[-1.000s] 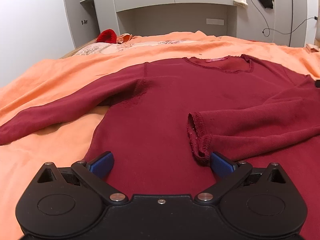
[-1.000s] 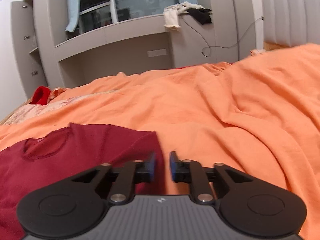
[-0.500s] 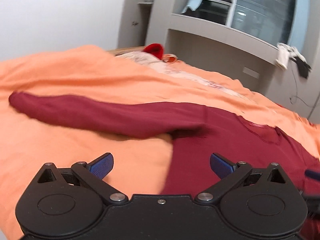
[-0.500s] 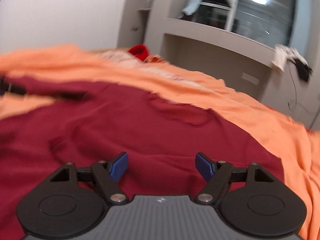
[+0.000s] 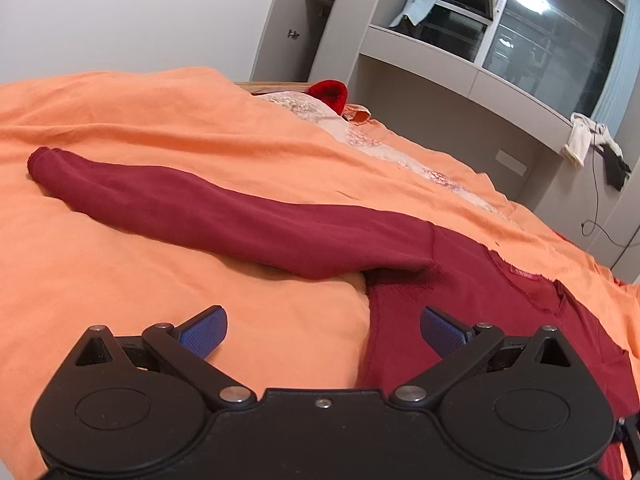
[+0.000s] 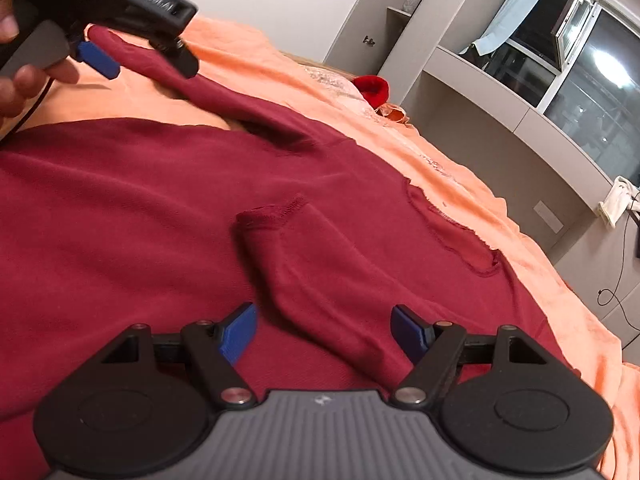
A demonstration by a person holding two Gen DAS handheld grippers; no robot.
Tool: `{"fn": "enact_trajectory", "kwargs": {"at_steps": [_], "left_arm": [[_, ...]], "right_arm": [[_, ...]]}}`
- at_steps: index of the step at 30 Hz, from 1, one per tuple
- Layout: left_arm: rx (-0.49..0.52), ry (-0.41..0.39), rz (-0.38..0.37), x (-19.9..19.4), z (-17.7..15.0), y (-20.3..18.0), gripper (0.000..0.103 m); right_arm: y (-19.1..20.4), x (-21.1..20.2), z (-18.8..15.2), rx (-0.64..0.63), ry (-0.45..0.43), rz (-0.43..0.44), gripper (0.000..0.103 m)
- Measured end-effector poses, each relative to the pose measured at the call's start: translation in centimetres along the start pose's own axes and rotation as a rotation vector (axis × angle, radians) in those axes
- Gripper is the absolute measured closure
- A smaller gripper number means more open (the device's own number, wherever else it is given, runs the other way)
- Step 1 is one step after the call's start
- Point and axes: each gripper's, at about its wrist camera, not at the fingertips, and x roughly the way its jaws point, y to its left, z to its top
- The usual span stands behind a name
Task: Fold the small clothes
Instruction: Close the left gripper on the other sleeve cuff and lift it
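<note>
Maroon sweater (image 6: 120,208) released; right gripper (image 6: 324,330) fingers now spread.

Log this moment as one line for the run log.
sweater flat on bed | one sleeve folded in | other sleeve out | left gripper, right gripper open

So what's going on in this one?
A person is folding a dark red sweater spread on an orange bedspread, with a claw in each hand. One sleeve already lies folded across the body; the other sleeve is stretched out on the bedspread. The right claw is open above the folded sleeve, and the left claw is open, gripping nothing.
</note>
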Motion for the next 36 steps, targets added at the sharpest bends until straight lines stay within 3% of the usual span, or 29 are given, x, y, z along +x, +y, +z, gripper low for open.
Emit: {"fn": "enact_trajectory", "kwargs": {"at_steps": [4, 7, 12, 17, 21, 24, 28, 32, 36], "left_arm": [[-0.033, 0.0, -0.011, 0.1, 0.4, 0.6, 0.001], [-0.073, -0.002, -0.028, -0.4, 0.8, 1.4, 0.001], [-0.153, -0.019, -0.134, -2.2, 2.1, 3.2, 0.001], [-0.292, -0.065, -0.067, -3.2, 4.5, 6.9, 0.001], [-0.404, -0.097, 0.044, -3.3, 6.4, 10.2, 0.001], [-0.392, -0.137, 0.16, -3.3, 7.5, 11.6, 0.001], [-0.316, -0.133, 0.265, -2.4, 8.0, 12.7, 0.001], [-0.336, -0.081, 0.268, -0.4, 7.8, 15.3, 0.001], [-0.43, -0.118, 0.255, 1.4, 7.6, 18.5, 0.001]], "right_arm": [[-0.1, -1.6, -0.3, 0.032, -0.039, 0.024, 0.022], [-0.6, -4.5, -1.3, 0.098, -0.11, 0.035, 0.007], [-2.0, -9.2, -3.1, 0.215, -0.205, 0.062, 0.002], [-3.5, -13.5, -5.7, 0.327, -0.276, 0.046, 0.0], [-4.3, -15.6, -8.1, 0.409, -0.328, 0.031, 0.0], [-4.9, -15.6, -9.5, 0.468, -0.332, -0.003, 0.0], [-6.2, -15.0, -10.5, 0.555, -0.302, 0.032, 0.0], [-7.0, -14.7, -11.4, 0.596, -0.301, 0.041, 0.0], [-7.0, -14.1, -11.8, 0.622, -0.296, 0.044, 0.0]]}}
